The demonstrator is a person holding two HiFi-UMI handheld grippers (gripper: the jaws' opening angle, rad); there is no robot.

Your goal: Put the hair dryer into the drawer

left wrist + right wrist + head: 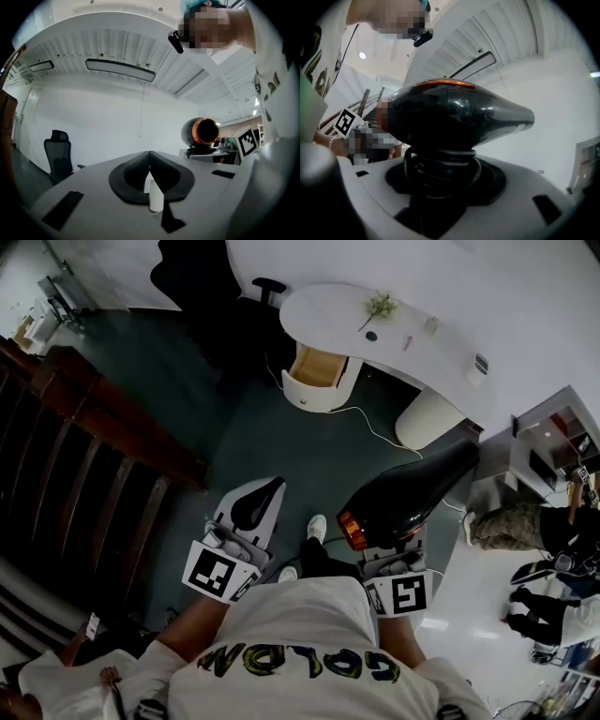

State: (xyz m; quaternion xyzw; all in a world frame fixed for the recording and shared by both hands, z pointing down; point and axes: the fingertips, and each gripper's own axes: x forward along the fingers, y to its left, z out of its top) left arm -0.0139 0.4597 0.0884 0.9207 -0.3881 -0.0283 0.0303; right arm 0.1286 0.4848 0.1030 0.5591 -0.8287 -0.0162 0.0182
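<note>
The black hair dryer (412, 491) with an orange ring at its back end stands up out of my right gripper (389, 542), which is shut on its handle; the cord is wound round that handle (440, 176). The dryer's body (450, 115) fills the right gripper view, and the left gripper view shows the hair dryer (202, 132) from behind. My left gripper (258, 502) is held level beside it, its dark pads meeting, nothing in it (150, 157). The drawer (317, 367) stands pulled out of a white pedestal under the curved white desk (441, 348), across the floor ahead.
A white cable (375, 432) trails over the dark floor from the pedestal. A black office chair (211, 287) stands left of the desk. A wooden railing (103, 427) runs along the left. Another person (525, 526) sits at the right near a shelf (553, 442).
</note>
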